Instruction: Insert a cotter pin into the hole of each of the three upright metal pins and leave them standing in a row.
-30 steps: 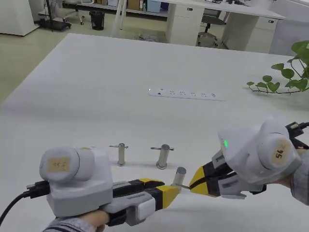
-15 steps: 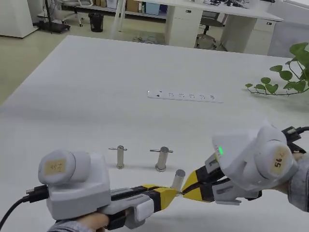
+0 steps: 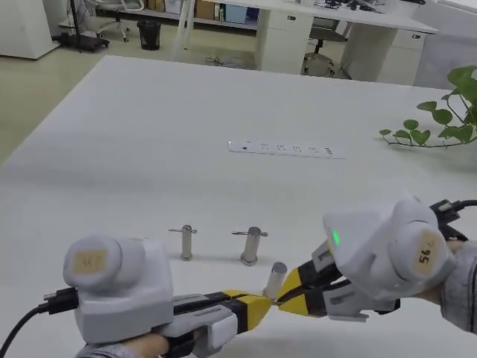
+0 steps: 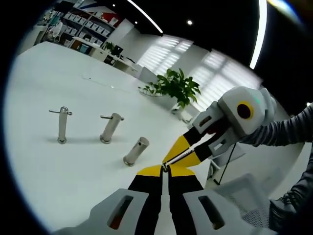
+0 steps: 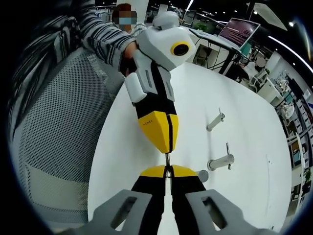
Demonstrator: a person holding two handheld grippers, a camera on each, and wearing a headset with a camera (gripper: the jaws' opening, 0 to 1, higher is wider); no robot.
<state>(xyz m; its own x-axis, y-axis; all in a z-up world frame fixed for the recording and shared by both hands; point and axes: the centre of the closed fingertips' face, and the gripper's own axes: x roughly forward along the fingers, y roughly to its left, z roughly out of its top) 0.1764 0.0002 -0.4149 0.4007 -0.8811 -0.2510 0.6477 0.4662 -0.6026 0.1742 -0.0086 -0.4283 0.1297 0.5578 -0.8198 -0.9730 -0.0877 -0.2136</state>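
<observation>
Three metal pins stand in a row on the white table [image 3: 149, 134]. The left pin [image 3: 185, 242] and the middle pin [image 3: 250, 245] each carry a cotter pin through the head. The third pin [image 3: 276, 277] has a bare top and stands just behind the gripper tips. A thin cotter pin [image 5: 167, 160] spans the short gap between the two grippers. My left gripper [image 3: 261, 304] is shut on one end and my right gripper [image 3: 282, 297] is shut on the other. In the left gripper view the third pin [image 4: 136, 151] is left of the meeting tips [image 4: 165, 168].
A white power strip [image 3: 287, 147] lies further back on the table. A green plant [image 3: 440, 119] trails in at the far right edge. A grey mesh chair [image 5: 49, 147] stands beside the table near the person's striped sleeve [image 5: 98, 34].
Both grippers have drawn closer together and shifted slightly left and down, so their yellow tips now nearly meet in front of the third pin. The three pins have not moved.
</observation>
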